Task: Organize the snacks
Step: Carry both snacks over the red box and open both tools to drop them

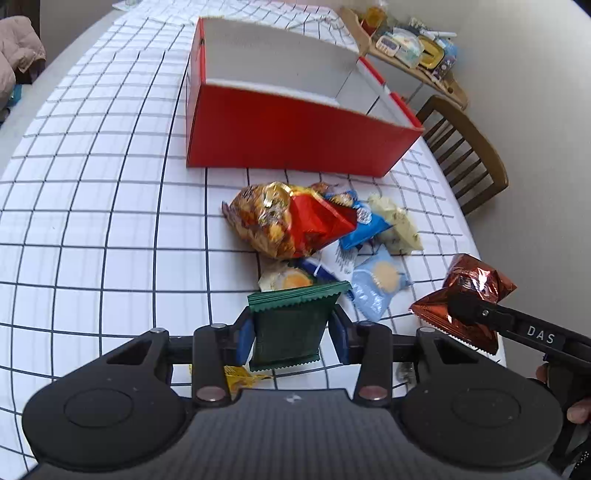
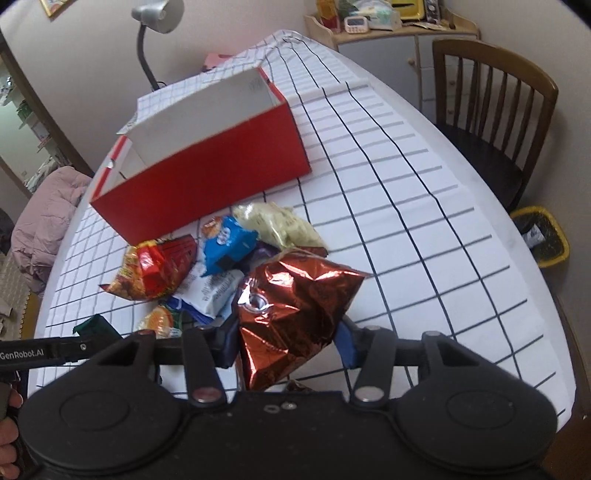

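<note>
My left gripper is shut on a dark green snack packet, held above the table near the snack pile. My right gripper is shut on a shiny copper-brown foil bag; it also shows in the left wrist view. An open red box with a white inside stands beyond the pile, also in the right wrist view. The pile holds a red and gold bag, a blue packet, a pale green bag and light blue packets.
The table has a white checked cloth. A wooden chair stands at the table's right side. A cabinet with clutter is behind it. A desk lamp stands at the far edge. A yellow bin sits on the floor.
</note>
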A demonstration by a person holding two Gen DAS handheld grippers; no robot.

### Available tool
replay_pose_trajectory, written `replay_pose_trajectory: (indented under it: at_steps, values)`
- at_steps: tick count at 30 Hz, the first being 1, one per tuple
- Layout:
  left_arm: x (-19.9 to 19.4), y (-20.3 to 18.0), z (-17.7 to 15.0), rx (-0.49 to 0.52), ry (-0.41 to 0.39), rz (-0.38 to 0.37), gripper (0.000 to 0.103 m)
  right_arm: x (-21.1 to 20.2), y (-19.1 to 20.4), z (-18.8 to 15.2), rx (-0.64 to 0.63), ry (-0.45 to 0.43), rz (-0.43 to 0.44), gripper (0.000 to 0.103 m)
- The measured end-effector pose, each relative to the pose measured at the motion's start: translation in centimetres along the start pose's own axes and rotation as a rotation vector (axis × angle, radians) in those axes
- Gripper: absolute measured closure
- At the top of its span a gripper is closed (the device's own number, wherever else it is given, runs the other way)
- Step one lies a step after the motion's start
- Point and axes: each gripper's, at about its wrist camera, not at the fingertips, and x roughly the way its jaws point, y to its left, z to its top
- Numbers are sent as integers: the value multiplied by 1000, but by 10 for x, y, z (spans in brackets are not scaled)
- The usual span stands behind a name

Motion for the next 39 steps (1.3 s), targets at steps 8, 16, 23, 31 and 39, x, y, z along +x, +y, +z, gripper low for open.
replay_pose_trajectory:
  at_steps: [8, 16, 23, 31, 39]
  values:
    - [-27, -17, 22, -6, -41, 14, 62, -14, 17, 29, -95, -35, 28, 53]
    - [-45, -33, 74, 3, -117, 19, 62, -15, 35, 81, -177, -90, 61, 53]
    - [-41, -45, 130, 24, -171, 74, 62, 11, 52, 131, -249, -88, 65, 53]
    - [-8, -41, 191, 16, -183, 174, 62, 54, 67, 181, -293, -87, 59, 53]
    - [39, -29, 222, 12, -129, 249, 62, 112, 79, 199, -377, -25, 17, 53]
